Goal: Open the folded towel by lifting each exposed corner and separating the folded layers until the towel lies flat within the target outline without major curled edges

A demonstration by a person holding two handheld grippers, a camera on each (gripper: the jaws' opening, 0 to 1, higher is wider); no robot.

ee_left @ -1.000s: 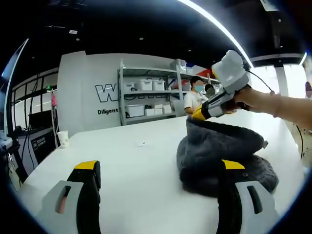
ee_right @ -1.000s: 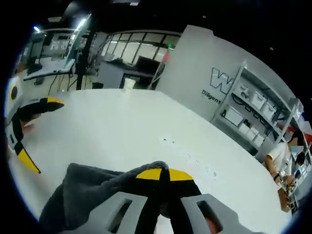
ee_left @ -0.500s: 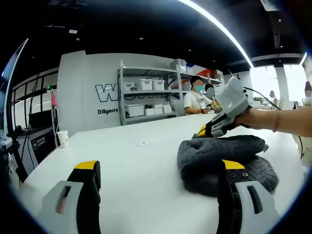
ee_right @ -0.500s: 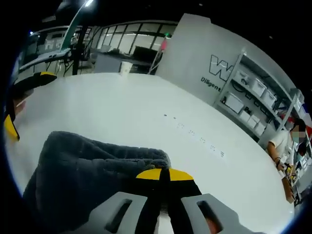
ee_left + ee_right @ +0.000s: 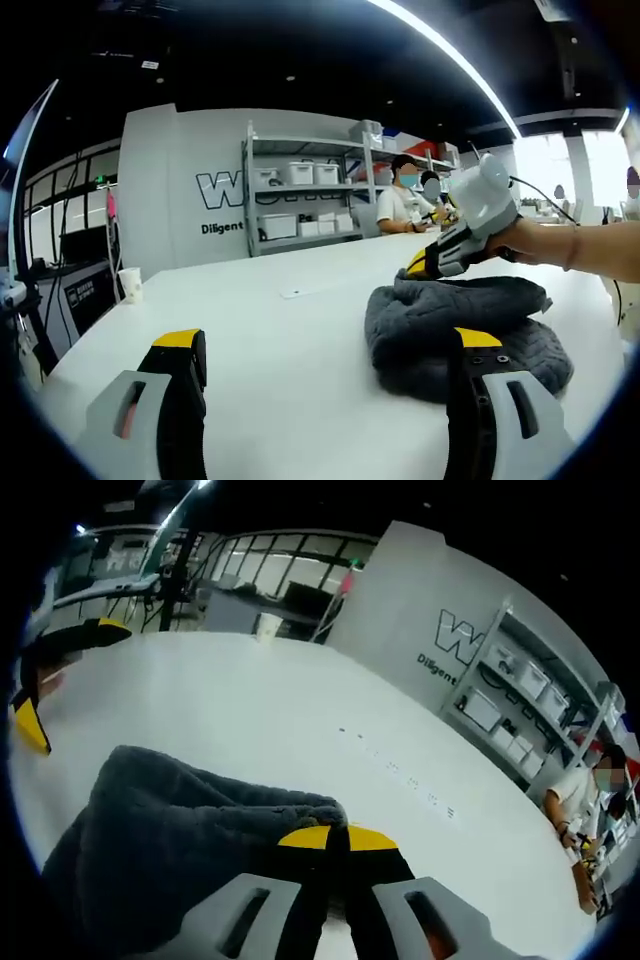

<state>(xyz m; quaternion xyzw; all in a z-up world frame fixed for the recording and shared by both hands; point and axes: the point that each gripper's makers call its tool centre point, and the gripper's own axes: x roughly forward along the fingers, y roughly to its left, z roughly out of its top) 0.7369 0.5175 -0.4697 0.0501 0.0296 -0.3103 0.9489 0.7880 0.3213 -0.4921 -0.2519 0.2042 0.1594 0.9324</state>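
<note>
A paper cup (image 5: 129, 283) is standing at the far left edge of the white table (image 5: 290, 330). The left gripper (image 5: 325, 345) is hovering with its jaws spread wide apart, holding nothing. To its right the grey towel (image 5: 462, 325) is lying bunched on the table, and the right gripper (image 5: 331, 836) is pinching its top edge, jaws pressed together.

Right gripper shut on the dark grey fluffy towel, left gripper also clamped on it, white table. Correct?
Not quite. The left gripper is open and holds nothing: in the left gripper view its jaws stand wide apart above the white table. The right gripper is shut on the dark grey fluffy towel, as the right gripper view shows.
</note>
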